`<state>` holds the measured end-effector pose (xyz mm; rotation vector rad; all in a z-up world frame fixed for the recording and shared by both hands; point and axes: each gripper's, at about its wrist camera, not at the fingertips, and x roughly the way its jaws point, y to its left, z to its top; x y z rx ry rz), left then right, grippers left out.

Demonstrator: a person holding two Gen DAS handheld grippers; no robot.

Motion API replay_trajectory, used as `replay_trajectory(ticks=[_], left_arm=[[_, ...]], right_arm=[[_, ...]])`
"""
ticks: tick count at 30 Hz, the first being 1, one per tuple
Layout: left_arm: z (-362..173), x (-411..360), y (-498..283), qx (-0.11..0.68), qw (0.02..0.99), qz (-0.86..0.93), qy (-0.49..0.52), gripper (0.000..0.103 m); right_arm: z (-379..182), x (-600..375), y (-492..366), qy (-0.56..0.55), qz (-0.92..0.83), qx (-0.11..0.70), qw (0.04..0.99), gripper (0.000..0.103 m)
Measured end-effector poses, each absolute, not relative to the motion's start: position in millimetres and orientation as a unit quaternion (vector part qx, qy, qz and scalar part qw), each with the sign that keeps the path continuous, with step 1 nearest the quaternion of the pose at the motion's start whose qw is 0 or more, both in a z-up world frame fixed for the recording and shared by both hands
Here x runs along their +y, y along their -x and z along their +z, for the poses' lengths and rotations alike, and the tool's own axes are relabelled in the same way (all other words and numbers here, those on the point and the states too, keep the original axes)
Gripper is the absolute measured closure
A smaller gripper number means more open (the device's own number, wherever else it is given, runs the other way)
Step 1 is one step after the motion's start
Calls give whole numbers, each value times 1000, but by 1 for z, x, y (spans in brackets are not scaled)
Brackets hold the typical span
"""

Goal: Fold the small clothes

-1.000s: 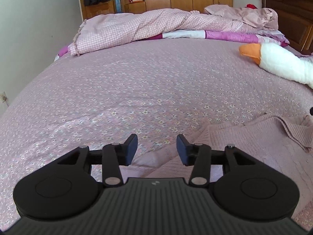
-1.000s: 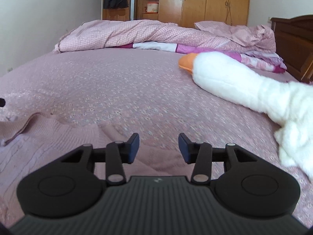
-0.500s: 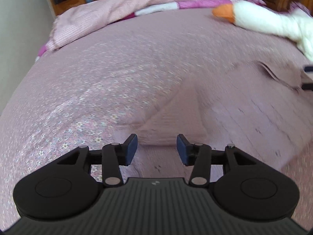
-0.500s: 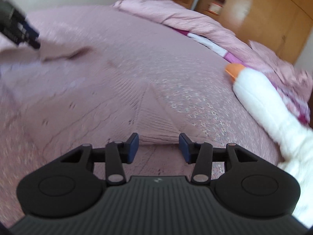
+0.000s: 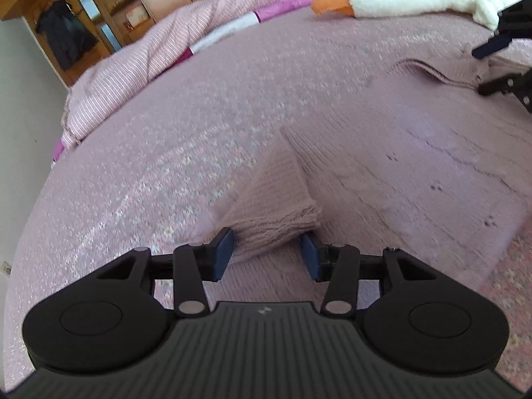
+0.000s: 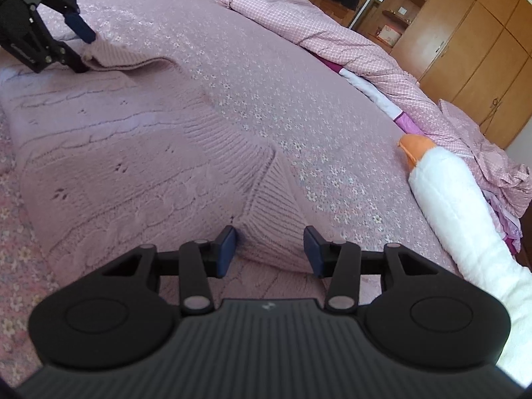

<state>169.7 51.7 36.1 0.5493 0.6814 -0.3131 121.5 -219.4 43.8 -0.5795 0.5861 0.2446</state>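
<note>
Garment: a pink knitted sweater (image 6: 109, 153) is lying flat on the flowered bed (image 6: 266, 76), its body spreading between the two grippers.

Left gripper: the left gripper (image 5: 267, 252) is hovering with its fingers spread wide on either side of a ribbed sleeve cuff (image 5: 276, 222); the fingers are straddling the cuff but are not closing on it, so nothing is being held.

Right gripper: the right gripper (image 6: 270, 247) is sitting in the mirror pose, fingers wide apart around the other ribbed cuff (image 6: 272, 229), gripping nothing.

Key relation: each cuff is lying straight ahead of its own fingers, already between them, and each sleeve is running away from the gripper toward the sweater's body. The sleeves' long axes are converging on the body, so the left cuff belongs to the left gripper and the right cuff to the right.

Likely next: both pairs of fingers probably need to close on the cuffs, then carry the sleeves inward across the body.

Bystander: a white plush goose (image 6: 465, 206) is lying near the right sleeve, outside the fold path as far as I can judge.
</note>
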Motion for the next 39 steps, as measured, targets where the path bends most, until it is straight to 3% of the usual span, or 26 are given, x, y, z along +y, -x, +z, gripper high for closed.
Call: replay_trajectory(ticks=[1,2,3,13,16,17,18,20,21,34,39], left_arm=[[36,52,-171,325,896,-151,-262,55],[36,53,-172,320,898,-153,-260,60],[36,54,-174,317,900,-151,-258,70],[44,92,-224,310,938,22,-152,74],[46,102,-232,325,938,43,-117,73],[46,104,-232,327,938,44,-109,73],[47,107,-231,329,938,42,-102,73],[48,109,-227,337,936,35,-92,73],[49,110,-225,342,935,32,-88,73],[61,105,-193,363,931,-10,-43,63],[59,102,-188,374,927,-19,-39,58]], right_arm=[[44,-220,-123,276,120,285,910,60],[45,-221,-124,270,123,285,911,77],[46,-222,-126,262,124,288,913,93],[62,-271,-156,89,-3,287,954,91],[60,-295,-168,10,-37,309,950,89],[59,-302,-170,-15,-49,313,948,82],[58,-310,-172,-39,-57,314,947,66],[58,-319,-169,-68,-81,301,948,46],[59,-324,-167,-80,-93,291,949,41],[85,-334,-144,-121,-98,226,962,41],[87,-327,-144,-132,-32,249,959,41]])
